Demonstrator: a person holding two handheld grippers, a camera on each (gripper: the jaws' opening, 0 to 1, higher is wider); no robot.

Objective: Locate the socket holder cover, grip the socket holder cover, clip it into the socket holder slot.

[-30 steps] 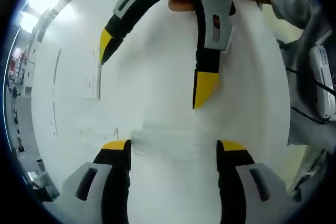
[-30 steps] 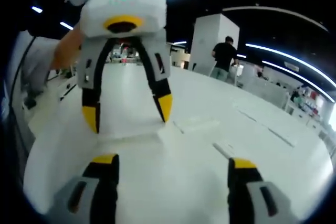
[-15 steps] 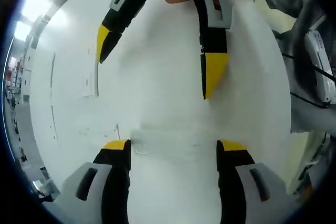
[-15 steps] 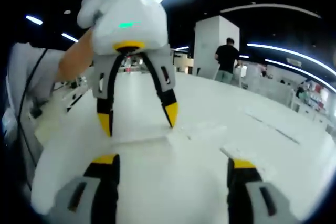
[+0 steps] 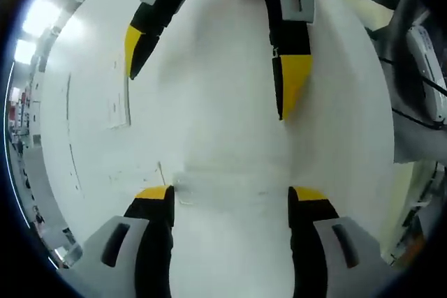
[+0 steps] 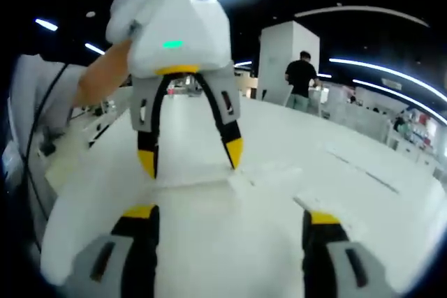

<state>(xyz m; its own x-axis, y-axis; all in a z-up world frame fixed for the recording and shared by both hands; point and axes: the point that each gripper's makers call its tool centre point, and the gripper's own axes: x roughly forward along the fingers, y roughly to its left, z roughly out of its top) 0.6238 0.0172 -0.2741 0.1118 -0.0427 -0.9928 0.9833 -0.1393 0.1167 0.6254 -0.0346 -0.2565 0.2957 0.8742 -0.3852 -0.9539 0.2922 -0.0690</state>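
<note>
Left gripper view: left tool (image 5: 230, 197) and right tool (image 5: 209, 68) wide open, empty, above white tabletop (image 5: 223, 137); faint socket holder cover (image 5: 223, 188) between lower jaws; best lowered squarely before closing.

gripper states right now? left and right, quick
Left gripper: open, jaws wide apart, holding nothing, over the white table.
Right gripper: open, jaws wide apart, holding nothing.

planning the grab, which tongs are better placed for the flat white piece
Left, probably. The flat white piece lies right between the open left tongs; the right tongs hang open farther off, facing them.
</note>
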